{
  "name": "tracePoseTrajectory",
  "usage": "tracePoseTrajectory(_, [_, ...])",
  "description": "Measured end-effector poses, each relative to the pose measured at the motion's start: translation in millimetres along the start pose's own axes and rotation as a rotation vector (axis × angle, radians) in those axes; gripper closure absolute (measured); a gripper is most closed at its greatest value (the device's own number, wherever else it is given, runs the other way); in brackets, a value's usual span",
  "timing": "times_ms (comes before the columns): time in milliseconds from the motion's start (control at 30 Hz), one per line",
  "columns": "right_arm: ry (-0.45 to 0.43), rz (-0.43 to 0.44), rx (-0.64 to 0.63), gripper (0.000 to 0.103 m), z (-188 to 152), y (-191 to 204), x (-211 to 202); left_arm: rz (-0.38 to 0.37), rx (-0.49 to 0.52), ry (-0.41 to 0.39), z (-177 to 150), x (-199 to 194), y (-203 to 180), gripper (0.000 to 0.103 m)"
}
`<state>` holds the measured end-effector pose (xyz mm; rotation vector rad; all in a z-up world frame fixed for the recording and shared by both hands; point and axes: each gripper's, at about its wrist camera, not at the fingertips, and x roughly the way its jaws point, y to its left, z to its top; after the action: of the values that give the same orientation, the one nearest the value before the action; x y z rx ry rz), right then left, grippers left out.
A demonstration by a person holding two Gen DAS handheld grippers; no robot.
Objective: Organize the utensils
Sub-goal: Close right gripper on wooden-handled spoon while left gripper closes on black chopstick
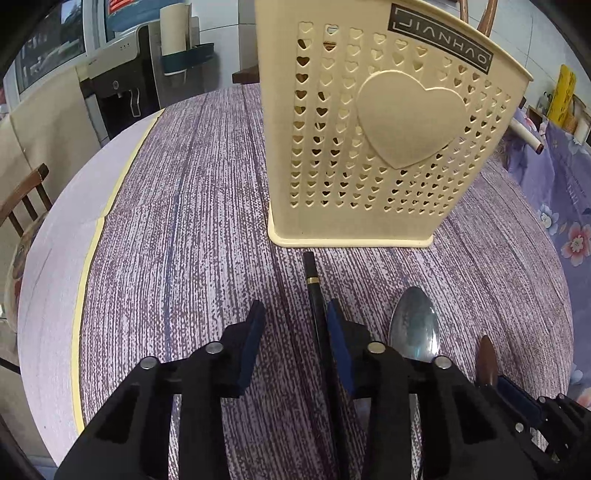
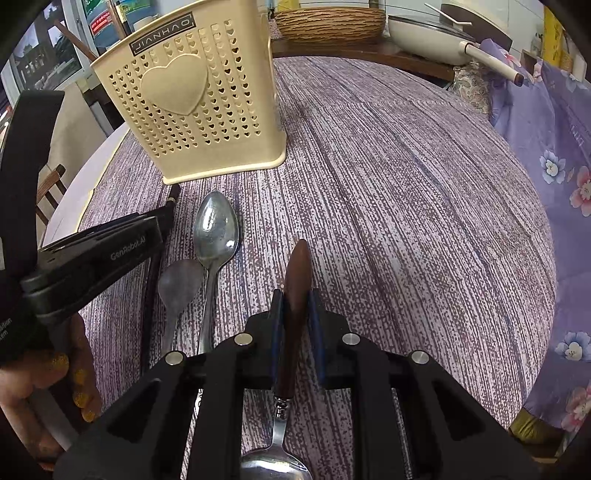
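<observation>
A cream utensil holder (image 1: 369, 147) (image 2: 192, 110) with heart-shaped holes stands upright on the purple table. A black chopstick (image 1: 314, 295) (image 2: 173, 197) lies in front of it, between the fingers of my left gripper (image 1: 295, 328) (image 2: 99, 251). It sits close to the right pad, with a clear gap to the left pad, so the jaws are open. My right gripper (image 2: 295, 310) (image 1: 517, 398) is shut on the brown wooden handle (image 2: 297, 269) (image 1: 487, 358) of a spoon whose metal bowl (image 2: 273, 465) shows under the gripper. A metal spoon (image 1: 415, 325) (image 2: 216, 225) and a greyish spoon (image 2: 181, 280) lie between the grippers.
The table edge with yellow tape (image 1: 85, 277) curves along the left, with a wooden chair (image 1: 26, 199) beyond it. A woven basket (image 2: 328, 18) and a white pan (image 2: 424, 37) sit at the back. A floral cloth (image 2: 554, 147) lies to the right. A hand (image 2: 55, 369) holds the left gripper.
</observation>
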<state>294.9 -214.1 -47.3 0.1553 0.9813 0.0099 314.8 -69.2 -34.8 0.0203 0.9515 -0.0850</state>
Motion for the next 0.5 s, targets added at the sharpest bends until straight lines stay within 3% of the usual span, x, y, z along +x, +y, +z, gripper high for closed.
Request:
tracePoseTrajectory(300, [-0.004, -0.013, -0.010, 0.088, 4, 3, 2, 0.041, 0.016, -0.002, 9, 7, -8, 0.073])
tracePoseTrajectory(500, [-0.004, -0.021, -0.013, 0.088, 7, 5, 4, 0.051, 0.017, 0.004, 16, 11, -9, 0.082])
